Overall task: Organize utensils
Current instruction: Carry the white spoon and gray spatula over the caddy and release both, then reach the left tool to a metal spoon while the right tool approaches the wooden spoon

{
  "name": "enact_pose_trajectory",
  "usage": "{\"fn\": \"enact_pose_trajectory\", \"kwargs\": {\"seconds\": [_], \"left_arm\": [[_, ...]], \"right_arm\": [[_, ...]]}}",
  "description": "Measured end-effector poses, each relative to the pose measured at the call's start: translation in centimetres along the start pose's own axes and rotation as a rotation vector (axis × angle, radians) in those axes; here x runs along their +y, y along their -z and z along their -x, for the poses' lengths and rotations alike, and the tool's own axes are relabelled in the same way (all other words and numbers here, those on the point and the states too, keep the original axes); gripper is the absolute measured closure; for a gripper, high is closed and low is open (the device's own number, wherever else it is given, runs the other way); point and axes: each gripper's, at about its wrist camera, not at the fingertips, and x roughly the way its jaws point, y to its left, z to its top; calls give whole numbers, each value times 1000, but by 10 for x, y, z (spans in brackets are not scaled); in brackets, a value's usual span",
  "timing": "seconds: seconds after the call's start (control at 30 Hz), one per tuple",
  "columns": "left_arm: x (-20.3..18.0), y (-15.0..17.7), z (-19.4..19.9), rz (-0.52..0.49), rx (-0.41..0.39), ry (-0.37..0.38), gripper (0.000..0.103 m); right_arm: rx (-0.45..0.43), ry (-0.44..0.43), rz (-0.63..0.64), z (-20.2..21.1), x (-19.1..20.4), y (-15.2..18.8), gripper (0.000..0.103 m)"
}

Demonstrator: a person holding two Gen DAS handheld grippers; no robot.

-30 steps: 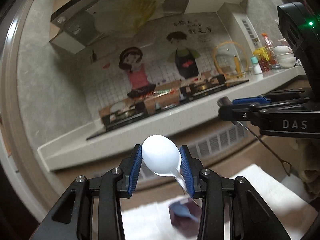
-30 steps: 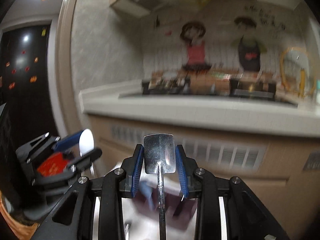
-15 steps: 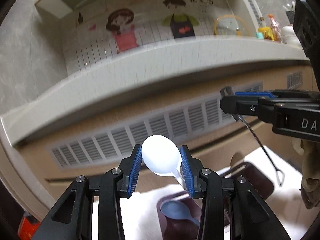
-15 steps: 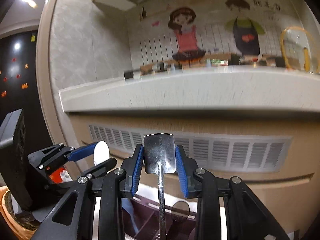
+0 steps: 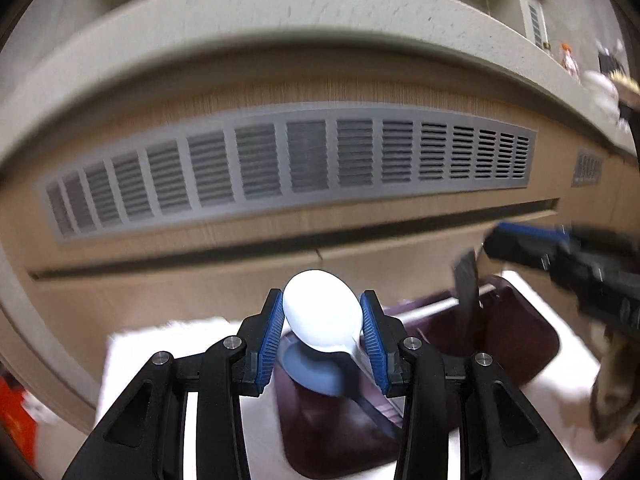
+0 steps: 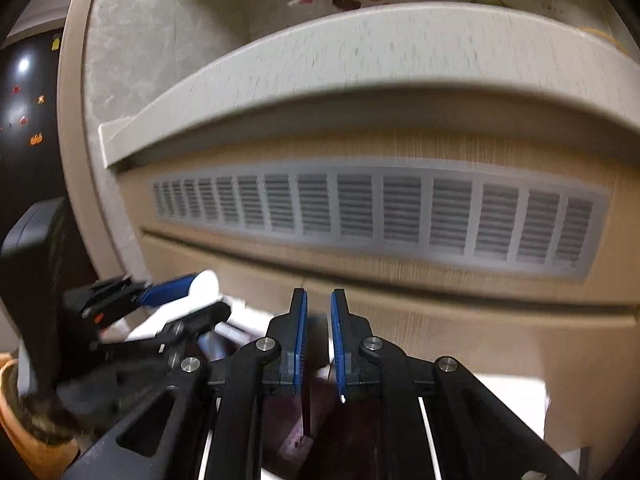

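Left gripper (image 5: 322, 312): set at a middling width, pads clamped on the bowl of the white spoon (image 5: 320, 296), handle trailing back and down. Grip unchanged from a second ago. What has changed is the background: stove top and wall picture have slid up out of view, and the gripper now hangs low over the left part of the dark tray (image 5: 532, 344). A blue spoon (image 5: 316, 376) already lies there, directly under the white one. The tray sits on a white cloth (image 5: 132, 360).

Judgement: the white spoon is lined up with its match. Release not yet made.

Right gripper (image 6: 319, 300): jaws closing to a narrow gap. Half a second ago the flat head of the metal spoon (image 5: 466, 280) stood between the pads; now nothing shows between them. From the left wrist, the metal head appears as a dark blurred blade just below the right gripper's tip, over the right part of the tray. Cannot tell whether it still touches the gripper.

Judgement: the metal spoon is probably let go and dropping into the right section. Landing not confirmed.
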Motion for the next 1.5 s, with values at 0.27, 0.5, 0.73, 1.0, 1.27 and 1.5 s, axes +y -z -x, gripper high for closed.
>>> {"fn": "enact_pose_trajectory", "kwargs": {"seconds": [0.27,0.5,0.73,1.0,1.27,1.5], "left_arm": [[7,10,9,83,30,-6,41],[13,5,54,159,65,-73,37],[9,65,92,203,191,-59,35],[-1,117,71,317,425,-16,35],[-18,124,31,278,482,-157,60],[-38,116,19,198,477,-196,72]], "right_arm": [[133,-21,-18,28,6,45,91],[242,5,60,56,26,81,83],[401,-37,103,58,54,127,77],[388,-6,95,64,77,149,64],[343,20,72,93,64,160,51],[346,29,79,101,57,168,51]]}}
